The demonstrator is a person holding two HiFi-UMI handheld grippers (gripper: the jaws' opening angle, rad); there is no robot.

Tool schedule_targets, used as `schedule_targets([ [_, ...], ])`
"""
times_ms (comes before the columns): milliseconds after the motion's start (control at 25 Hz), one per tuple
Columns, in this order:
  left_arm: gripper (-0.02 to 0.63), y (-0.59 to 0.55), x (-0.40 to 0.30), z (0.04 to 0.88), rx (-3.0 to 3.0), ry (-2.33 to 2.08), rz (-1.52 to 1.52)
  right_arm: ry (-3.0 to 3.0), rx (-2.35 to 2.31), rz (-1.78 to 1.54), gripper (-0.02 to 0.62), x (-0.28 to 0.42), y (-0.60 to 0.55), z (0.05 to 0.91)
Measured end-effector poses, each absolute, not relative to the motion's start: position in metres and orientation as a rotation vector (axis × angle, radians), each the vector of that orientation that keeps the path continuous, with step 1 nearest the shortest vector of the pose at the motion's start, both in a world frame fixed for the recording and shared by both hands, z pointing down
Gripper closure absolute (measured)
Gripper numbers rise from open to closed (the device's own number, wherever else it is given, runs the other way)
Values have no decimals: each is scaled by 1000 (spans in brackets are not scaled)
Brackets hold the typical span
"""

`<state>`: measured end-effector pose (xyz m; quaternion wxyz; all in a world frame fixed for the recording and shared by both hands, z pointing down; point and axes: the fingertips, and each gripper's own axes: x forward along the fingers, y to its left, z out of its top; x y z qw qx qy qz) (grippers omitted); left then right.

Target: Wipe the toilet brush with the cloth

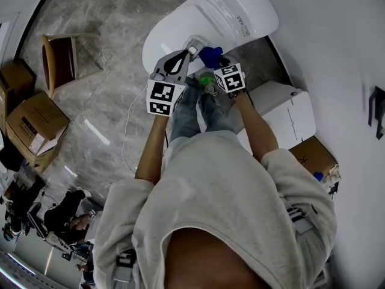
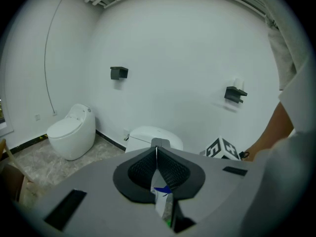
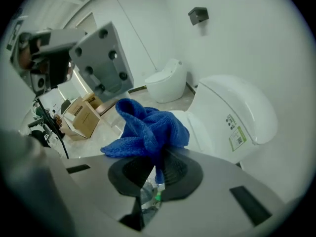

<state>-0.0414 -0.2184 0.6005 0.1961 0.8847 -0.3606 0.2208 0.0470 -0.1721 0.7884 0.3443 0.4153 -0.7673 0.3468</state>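
My right gripper (image 1: 212,59) is shut on a bunched blue cloth (image 3: 148,127), which spills out over its pads; the same cloth (image 1: 210,55) hangs over the front of the white toilet (image 1: 204,23). My left gripper (image 1: 191,50) sits just left of it, with its jaws pressed together and only a thin pale line between the pads (image 2: 168,169). A small green thing (image 1: 206,80) shows low between the two grippers. I cannot tell whether it is part of the toilet brush. No brush shape is plain in any view.
A white box-like unit (image 1: 283,110) stands right of the toilet, with a cardboard box (image 1: 313,155) behind it. More cardboard boxes (image 1: 33,122) and a wooden chair (image 1: 60,59) stand at the left. A second toilet (image 2: 71,130) stands by the wall, and a white cable (image 1: 126,131) lies on the floor.
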Motion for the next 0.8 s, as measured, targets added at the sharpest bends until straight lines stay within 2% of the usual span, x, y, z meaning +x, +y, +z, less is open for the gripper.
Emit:
schedule_targets([
  [480,583,-216,-46,604,2471,-1040,633,-2258,1276,590,543,65,-194,635],
  [800,583,-214,-43,606,2495,-1036,658,-2328,1252,485,543,51,-221,605],
])
